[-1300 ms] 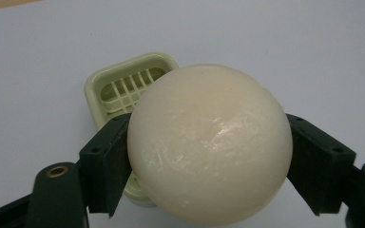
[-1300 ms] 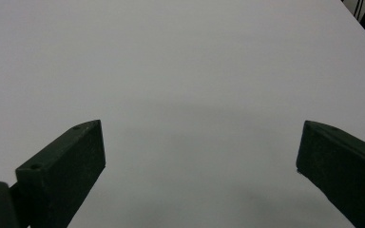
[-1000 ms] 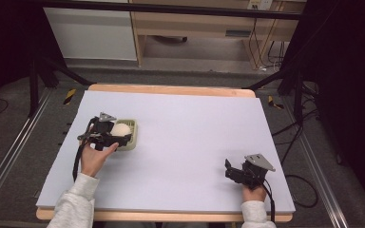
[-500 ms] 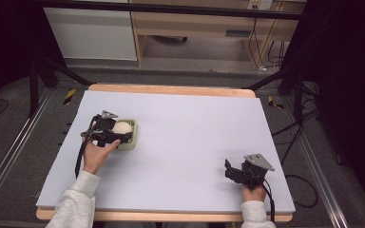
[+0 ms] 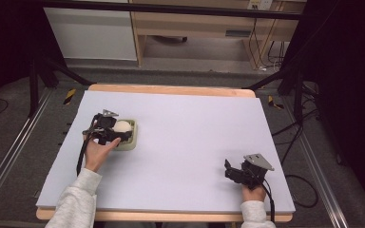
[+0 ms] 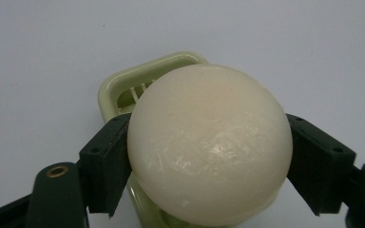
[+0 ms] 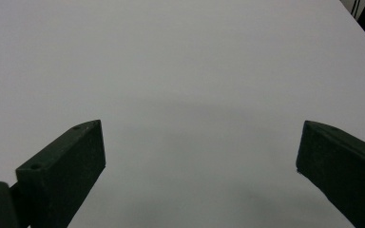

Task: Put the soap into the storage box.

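Note:
A cream-white round ball of soap point(image 6: 209, 142) sits between the two black jaws of my left gripper point(image 6: 208, 164), which press on its sides. Under it lies a pale green soap dish point(image 6: 123, 90) with slats. In the high view the ball point(image 5: 122, 126) and the dish point(image 5: 129, 142) are at the table's left, with my left gripper point(image 5: 113, 132) shut on the ball over the dish. Whether the ball rests in the dish or hangs just above it I cannot tell. My right gripper point(image 5: 228, 169) stands open near the front right with nothing between its jaws point(image 7: 199, 161).
The white table top point(image 5: 190, 128) has a wooden rim point(image 5: 171, 89) at the far edge. Cables point(image 5: 304, 185) hang off the right side. A wooden cabinet point(image 5: 204, 28) stands beyond the table.
My left gripper has shifted slightly to the right and away from me with the ball. The right gripper has stayed still.

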Demonstrator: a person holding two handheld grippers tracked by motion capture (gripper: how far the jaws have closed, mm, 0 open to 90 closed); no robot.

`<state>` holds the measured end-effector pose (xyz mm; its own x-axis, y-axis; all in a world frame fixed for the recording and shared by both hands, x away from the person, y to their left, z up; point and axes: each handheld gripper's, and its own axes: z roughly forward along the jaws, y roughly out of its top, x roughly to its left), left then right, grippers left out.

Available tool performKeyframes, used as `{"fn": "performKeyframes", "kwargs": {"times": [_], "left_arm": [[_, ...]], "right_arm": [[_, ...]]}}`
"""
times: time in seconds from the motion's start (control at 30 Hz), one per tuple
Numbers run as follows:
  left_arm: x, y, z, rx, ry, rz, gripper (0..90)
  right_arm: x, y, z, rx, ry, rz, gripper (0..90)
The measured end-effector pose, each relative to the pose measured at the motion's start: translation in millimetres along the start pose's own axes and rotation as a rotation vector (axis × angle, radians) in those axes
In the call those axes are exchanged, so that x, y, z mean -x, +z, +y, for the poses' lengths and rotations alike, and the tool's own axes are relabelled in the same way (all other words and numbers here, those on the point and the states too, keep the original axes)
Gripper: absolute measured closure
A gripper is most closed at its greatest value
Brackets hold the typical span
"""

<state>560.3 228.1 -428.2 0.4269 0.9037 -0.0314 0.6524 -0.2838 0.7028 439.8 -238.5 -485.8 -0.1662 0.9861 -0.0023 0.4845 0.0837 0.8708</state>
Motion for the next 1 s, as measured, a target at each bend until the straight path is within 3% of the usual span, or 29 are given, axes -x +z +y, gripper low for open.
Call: {"fn": "performKeyframes", "kwargs": {"times": [0.53,1.0], "left_arm": [[-2.5,11.1,-2.7,-0.044,0.010,0.016,23.7],[-1.6,16.0,-5.3,-0.050,0.010,0.015,23.7]], "right_arm": [[-0.4,0.1,0.0,-0.001,-0.003,-0.001,2.8],[-0.4,0.1,0.0,-0.001,-0.005,-0.001,2.8]]}}
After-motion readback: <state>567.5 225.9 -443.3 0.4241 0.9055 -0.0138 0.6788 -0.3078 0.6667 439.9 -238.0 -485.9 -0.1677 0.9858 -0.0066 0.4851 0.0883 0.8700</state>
